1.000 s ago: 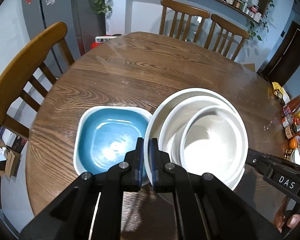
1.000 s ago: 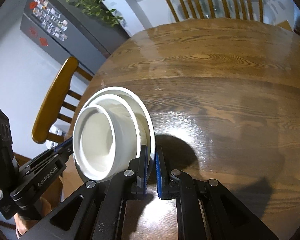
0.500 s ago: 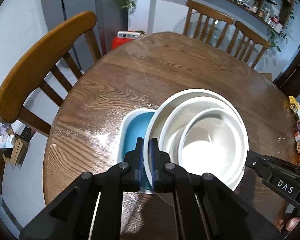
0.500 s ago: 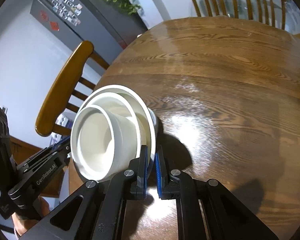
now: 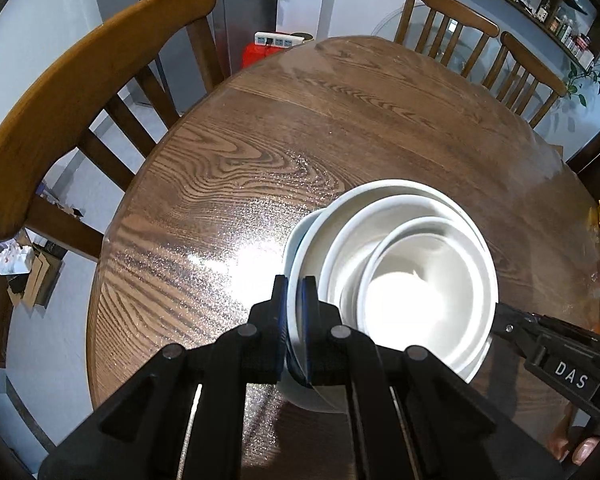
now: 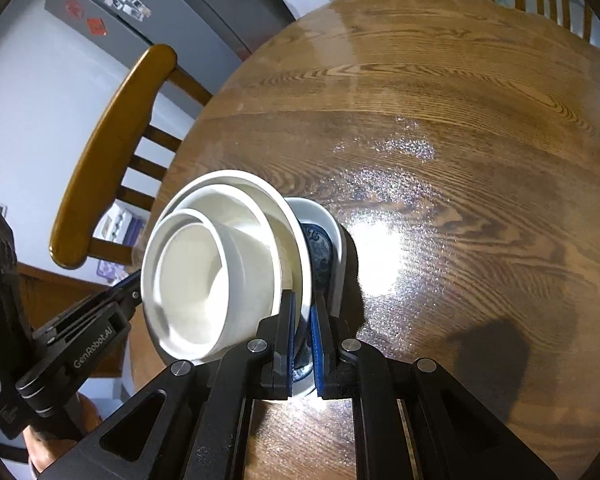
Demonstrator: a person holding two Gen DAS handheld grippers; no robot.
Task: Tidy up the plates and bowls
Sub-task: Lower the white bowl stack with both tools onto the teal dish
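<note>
**Both hand-held grippers clamp the white stack over the blue dish**

Left wrist view: the left hand-held gripper [image 5: 294, 312] is closed on the near rim of the white plate [image 5: 384, 196], which carries a wide bowl [image 5: 348, 236] with a small bowl [image 5: 416, 292] nested inside. The stack sits over the blue dish [image 5: 294, 240], of which only a sliver of rim shows, on the wooden tabletop [image 5: 300, 128]. A chair [image 5: 80, 68] stands at the left.

Right wrist view: the right hand-held gripper [image 6: 303, 324] pinches the plate's opposite rim. The blue dish's patterned inside shows just beside the stack.
</note>
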